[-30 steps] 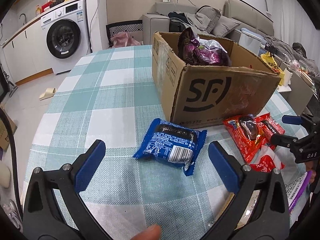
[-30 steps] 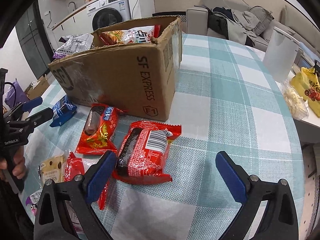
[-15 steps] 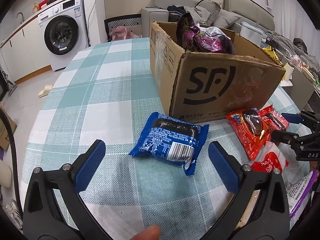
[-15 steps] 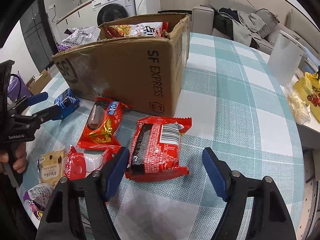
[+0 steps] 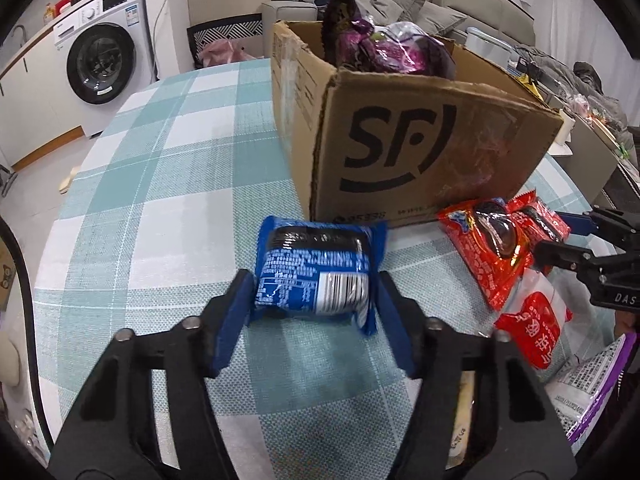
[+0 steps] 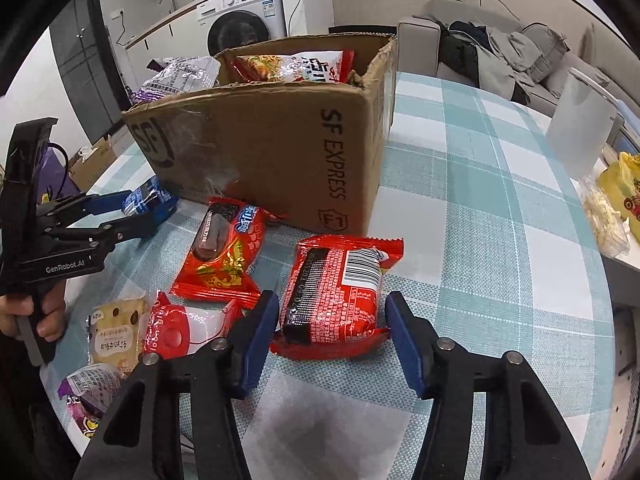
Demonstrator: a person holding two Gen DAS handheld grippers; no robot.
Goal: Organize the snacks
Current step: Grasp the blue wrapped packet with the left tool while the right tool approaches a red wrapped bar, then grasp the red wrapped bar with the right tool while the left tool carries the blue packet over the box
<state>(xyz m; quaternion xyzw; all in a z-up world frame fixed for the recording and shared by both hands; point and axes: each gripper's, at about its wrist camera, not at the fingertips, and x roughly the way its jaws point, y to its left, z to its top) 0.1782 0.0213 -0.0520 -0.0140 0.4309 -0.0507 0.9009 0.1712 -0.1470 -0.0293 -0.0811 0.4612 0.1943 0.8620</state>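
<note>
Two closing grippers at lower centre: left gripper (image 5: 314, 300) pinching the blue snack pack (image 5: 316, 270), right gripper (image 6: 330, 328) narrowing around the red snack pack (image 6: 334, 294), below the cardboard box (image 6: 280, 152).

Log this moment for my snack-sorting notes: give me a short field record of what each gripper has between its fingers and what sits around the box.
left gripper: jaws closing, pads pressing the sides of the blue snack pack
right gripper: jaws closing around the red snack pack, far pad not yet touching
cardboard box: open, upright, already holding snack bags
loose beside box: red fish-print pack, red-and-white pouch, yellow packet
surface: checked tablecloth
</note>
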